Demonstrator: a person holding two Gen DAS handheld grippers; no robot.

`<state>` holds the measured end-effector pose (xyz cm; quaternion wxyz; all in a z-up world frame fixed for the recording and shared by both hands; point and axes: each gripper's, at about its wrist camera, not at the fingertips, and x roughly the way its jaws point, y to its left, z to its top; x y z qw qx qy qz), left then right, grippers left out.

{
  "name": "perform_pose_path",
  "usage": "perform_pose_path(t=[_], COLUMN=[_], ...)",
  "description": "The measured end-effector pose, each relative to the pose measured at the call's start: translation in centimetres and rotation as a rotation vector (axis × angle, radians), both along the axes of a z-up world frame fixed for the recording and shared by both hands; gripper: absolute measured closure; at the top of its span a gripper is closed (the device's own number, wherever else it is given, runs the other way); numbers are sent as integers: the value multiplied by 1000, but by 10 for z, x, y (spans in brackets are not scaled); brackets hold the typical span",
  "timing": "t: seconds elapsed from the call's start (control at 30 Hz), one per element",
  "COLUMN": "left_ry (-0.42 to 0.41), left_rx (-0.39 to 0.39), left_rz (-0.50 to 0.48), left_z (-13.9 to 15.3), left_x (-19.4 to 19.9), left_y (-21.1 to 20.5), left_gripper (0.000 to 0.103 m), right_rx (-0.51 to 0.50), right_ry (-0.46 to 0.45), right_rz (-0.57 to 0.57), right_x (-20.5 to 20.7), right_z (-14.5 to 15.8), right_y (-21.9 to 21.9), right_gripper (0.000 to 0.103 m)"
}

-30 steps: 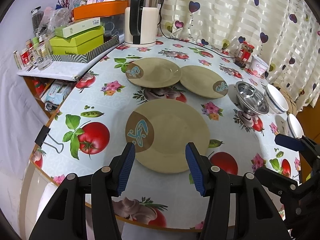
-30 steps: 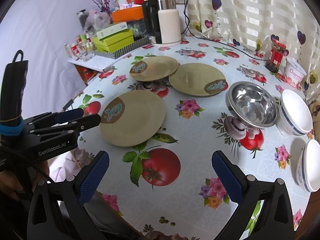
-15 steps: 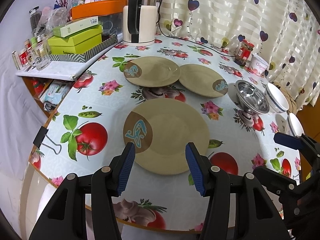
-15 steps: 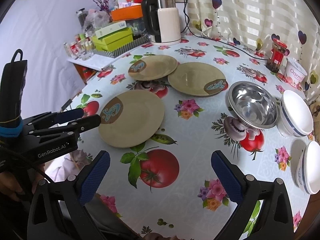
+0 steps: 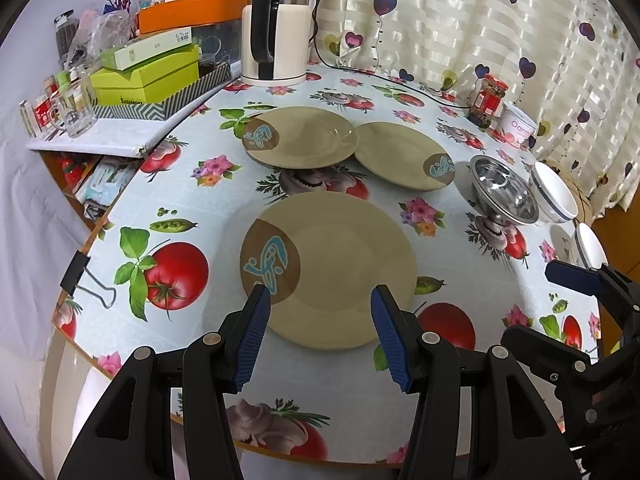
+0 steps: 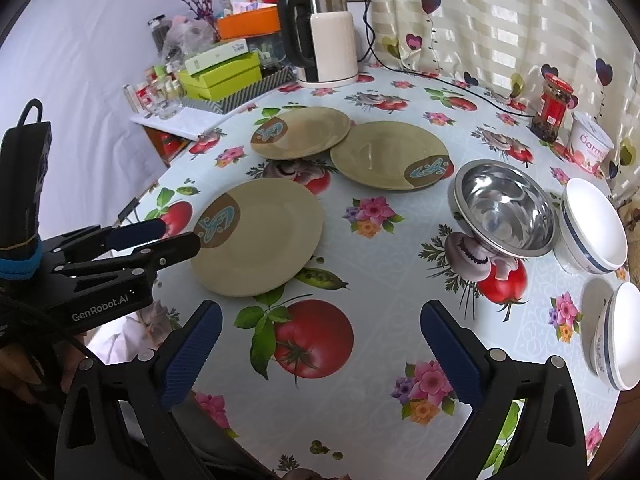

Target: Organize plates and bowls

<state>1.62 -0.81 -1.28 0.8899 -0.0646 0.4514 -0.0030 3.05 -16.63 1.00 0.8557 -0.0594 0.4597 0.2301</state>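
Three olive plates with brown-and-blue patches lie on the printed tablecloth. The nearest plate (image 5: 332,264) (image 6: 260,242) sits just beyond my open left gripper (image 5: 320,312), whose blue pads hover over its near rim without touching. Two more plates (image 5: 300,138) (image 5: 404,154) lie farther back, the left one overlapping the right. A steel bowl (image 6: 504,208) and two white bowls (image 6: 594,226) (image 6: 618,336) stand at the right. My right gripper (image 6: 320,344) is wide open over a tomato print, holding nothing. The left gripper (image 6: 160,240) also shows in the right wrist view.
A kettle (image 5: 276,40) stands at the back, with green boxes (image 5: 148,80) and glasses on a side shelf at the left. A red-lidded jar (image 6: 554,106) and a white tub (image 6: 592,146) stand by the curtain. A binder clip (image 5: 80,276) holds the cloth at the table's edge (image 5: 120,376).
Both views have shifted slightly; the left gripper has crept a little closer to the near plate. Nothing on the table has moved.
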Motion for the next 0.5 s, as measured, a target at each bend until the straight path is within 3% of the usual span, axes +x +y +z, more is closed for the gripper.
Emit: perform_pose_path(t=[0.5], left_ry=[16], left_rx=[-14], left_rz=[2], left_z=[-4], left_x=[5], left_y=[3], left_gripper=[50], right_rx=[-1], right_ry=[24], right_rz=[11], right_x=[8], right_z=[-5], right_y=[4], right_gripper=[7])
